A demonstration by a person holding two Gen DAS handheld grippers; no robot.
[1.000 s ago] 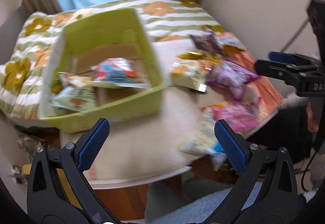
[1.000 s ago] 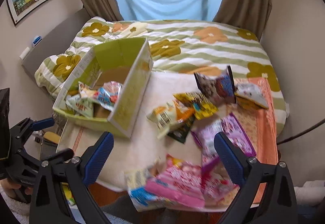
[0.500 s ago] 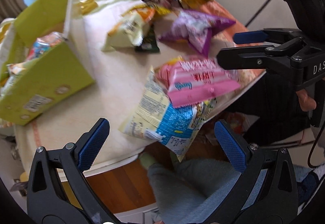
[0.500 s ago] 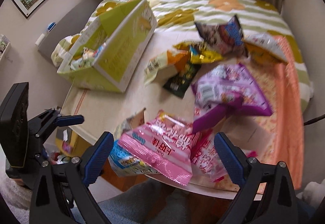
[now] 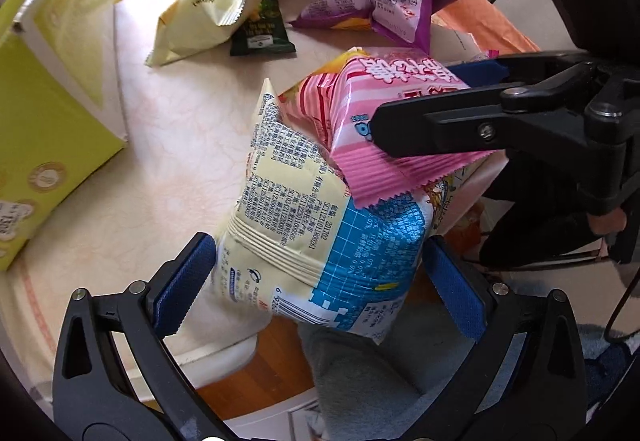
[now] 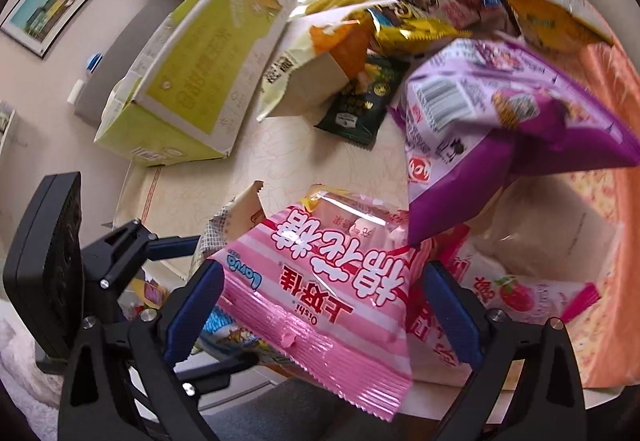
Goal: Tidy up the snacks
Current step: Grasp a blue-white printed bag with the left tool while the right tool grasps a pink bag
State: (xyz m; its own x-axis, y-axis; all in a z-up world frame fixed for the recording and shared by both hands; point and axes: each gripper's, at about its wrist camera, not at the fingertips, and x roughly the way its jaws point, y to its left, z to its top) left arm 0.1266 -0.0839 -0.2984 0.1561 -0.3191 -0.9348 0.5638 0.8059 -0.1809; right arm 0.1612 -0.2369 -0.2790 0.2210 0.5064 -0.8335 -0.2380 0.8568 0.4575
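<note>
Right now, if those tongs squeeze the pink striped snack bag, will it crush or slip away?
The pink striped bag looks puffed with air, so it probably gives softly and weighs little. Its glossy film may slide between the right tongs' pads. It overlaps the blue-and-cream bag, which might shift too.

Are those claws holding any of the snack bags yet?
Not yet: both are open, the left claw straddling the blue-and-cream bag, the right claw the pink bag.
</note>
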